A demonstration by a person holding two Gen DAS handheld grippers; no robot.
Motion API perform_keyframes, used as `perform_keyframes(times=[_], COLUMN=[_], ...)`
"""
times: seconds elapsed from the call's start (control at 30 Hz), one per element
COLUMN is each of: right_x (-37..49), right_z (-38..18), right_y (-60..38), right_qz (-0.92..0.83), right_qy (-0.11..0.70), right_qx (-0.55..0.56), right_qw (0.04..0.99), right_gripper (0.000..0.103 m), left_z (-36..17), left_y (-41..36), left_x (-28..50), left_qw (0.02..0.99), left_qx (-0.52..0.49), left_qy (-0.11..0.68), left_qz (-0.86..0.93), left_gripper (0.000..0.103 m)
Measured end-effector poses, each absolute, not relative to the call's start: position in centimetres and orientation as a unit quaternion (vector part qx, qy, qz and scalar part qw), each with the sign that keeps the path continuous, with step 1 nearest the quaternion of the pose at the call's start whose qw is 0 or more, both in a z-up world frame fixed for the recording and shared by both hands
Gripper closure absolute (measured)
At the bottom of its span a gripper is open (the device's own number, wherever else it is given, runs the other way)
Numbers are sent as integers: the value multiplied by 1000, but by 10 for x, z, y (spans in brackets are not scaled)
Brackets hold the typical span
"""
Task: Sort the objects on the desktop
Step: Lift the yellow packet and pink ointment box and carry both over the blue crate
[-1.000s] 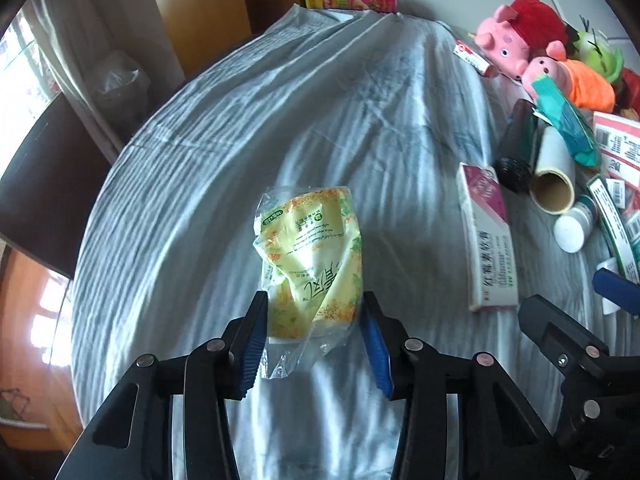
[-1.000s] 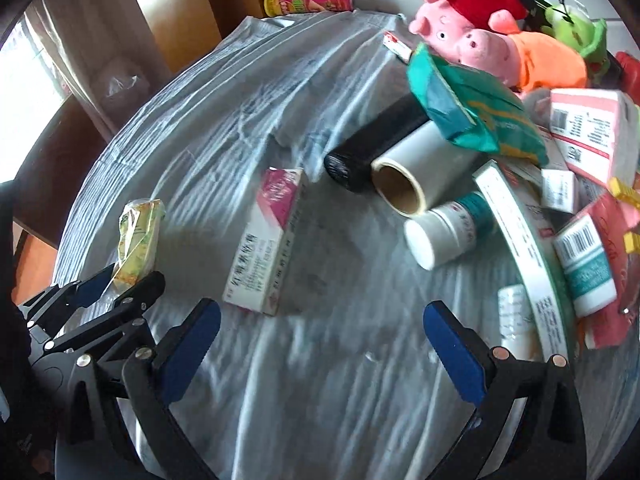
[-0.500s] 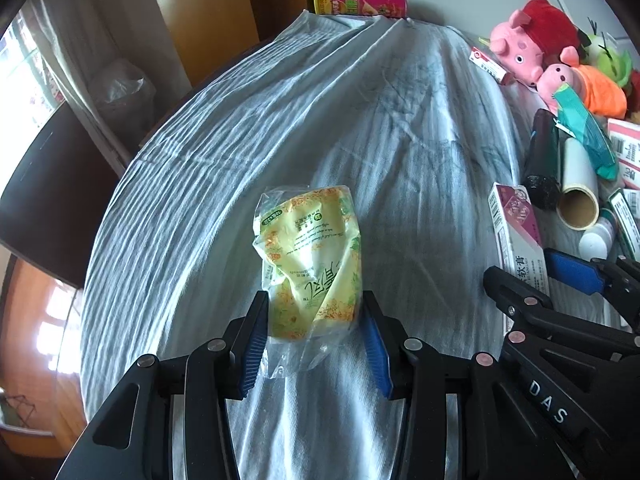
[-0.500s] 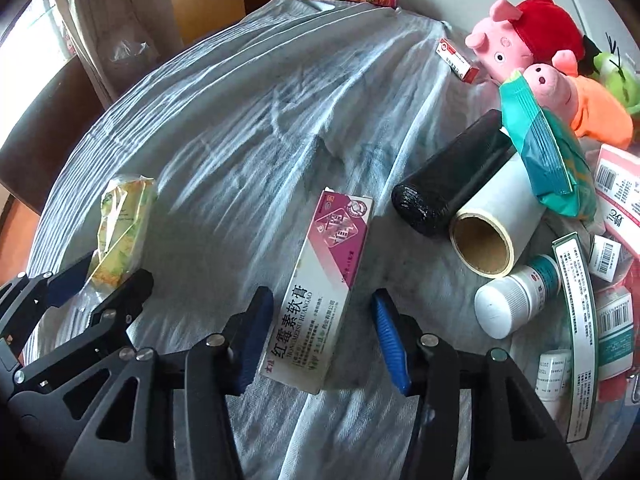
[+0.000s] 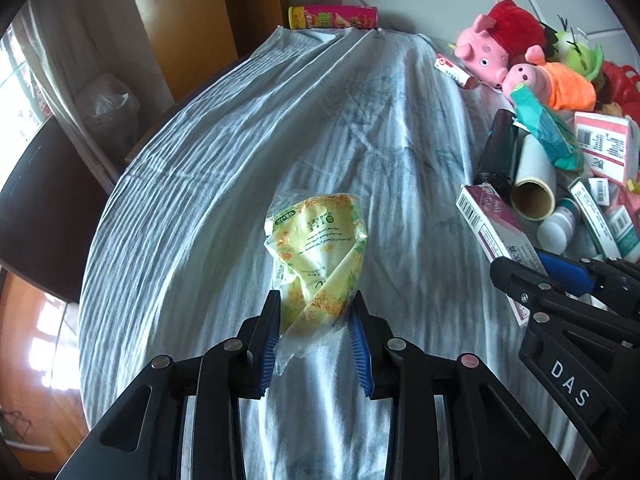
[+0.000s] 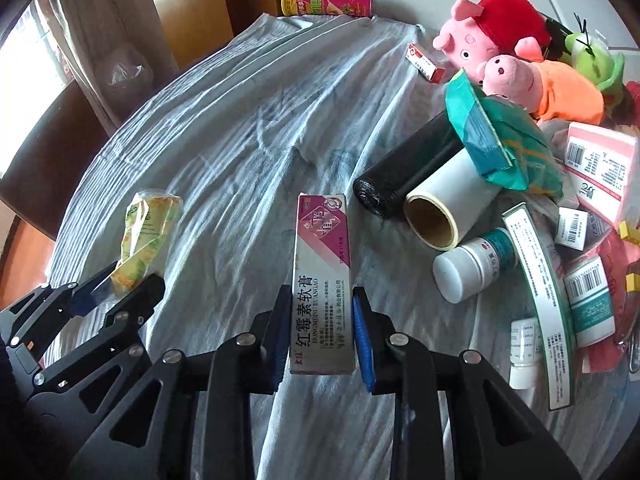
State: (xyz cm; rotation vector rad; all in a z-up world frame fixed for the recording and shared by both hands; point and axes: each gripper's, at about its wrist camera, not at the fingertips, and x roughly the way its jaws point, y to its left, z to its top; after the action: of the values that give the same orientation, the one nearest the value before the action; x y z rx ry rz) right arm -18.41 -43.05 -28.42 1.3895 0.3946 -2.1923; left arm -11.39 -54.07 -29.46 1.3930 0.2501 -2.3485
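Cloth-covered table (image 6: 240, 128) — black roll (image 6: 404, 168), white roll (image 6: 448, 204), bottle (image 6: 468, 268), boxes.

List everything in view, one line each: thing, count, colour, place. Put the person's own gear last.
snack pouch: 1, yellow in clear wrap, left on the cloth, between the left pads
ointment box: 1, white and magenta, centre, between the right pads
bedcloth: 1, pale blue-grey, under everything
black roll: 1, black, right of the box
paper roll: 1, white, beside the black roll
white bottle: 1, white with teal label, lying right
teal packet: 1, on the rolls
pig plushes: 2, pink, far right
chip can: 1, pink and yellow, far edge
left hand-held gripper: 1, black with blue pads, closing on the pouch
right hand-held gripper: 1, same, shut on the box
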Motion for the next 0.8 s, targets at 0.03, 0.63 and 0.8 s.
perform_keyframes(times=[0.03,0.63,0.8], right_x=[-183,-148,-133], right_z=[-281,-179,-157], right_y=[-427,-290,-216], right_qz=[-809,-875,-890], right_qy=[144,94,84], right_qx=[510,443,423], right_qw=[254,173,149], right_gripper=[75,75,75], left_z=[-290,-197,-172], left_y=[-537,-409,-335], left_x=[-113,-115,-110], left_qw=[195,85,57], left_qx=[494,421,400], left_qy=[87,42,32], left_qz=[-843,-902,-914], left_gripper=[72,72,72])
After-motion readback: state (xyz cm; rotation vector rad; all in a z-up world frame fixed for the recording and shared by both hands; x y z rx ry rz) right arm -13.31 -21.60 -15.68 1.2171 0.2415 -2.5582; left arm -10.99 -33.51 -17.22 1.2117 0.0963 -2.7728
